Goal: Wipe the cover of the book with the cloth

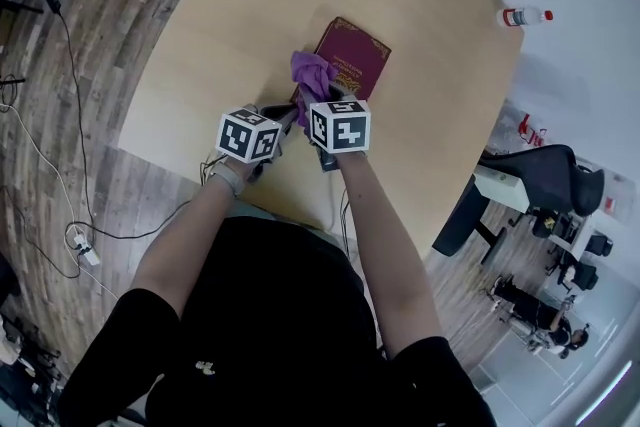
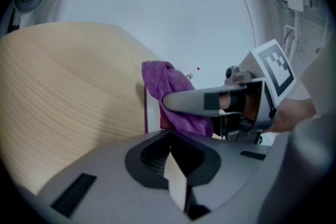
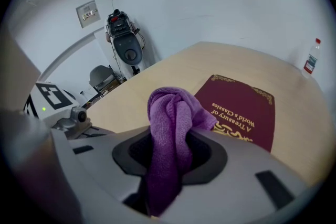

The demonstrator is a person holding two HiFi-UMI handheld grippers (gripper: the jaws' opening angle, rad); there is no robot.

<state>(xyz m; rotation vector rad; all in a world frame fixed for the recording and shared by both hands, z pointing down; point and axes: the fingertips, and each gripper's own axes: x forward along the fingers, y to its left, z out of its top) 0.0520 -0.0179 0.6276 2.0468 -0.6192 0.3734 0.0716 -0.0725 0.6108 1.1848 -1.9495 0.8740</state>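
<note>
Right gripper (image 3: 167,152): jaws clenched on a bunched purple cloth (image 3: 169,113), the wad held at the near left corner of the maroon book (image 3: 241,107). Whether cloth and cover touch cannot be told. The book, titled "A Treasury of World's Classics", lies flat, cover up, near the middle of the light wooden table (image 1: 440,105). Left gripper (image 2: 169,138): jaws pressed together with nothing between them, just left of the right gripper, beside the book's near end.

near corner of book (image 1: 360,55) hidden under cloth (image 1: 312,73); label on bottle (image 1: 522,16) too small to read
</note>
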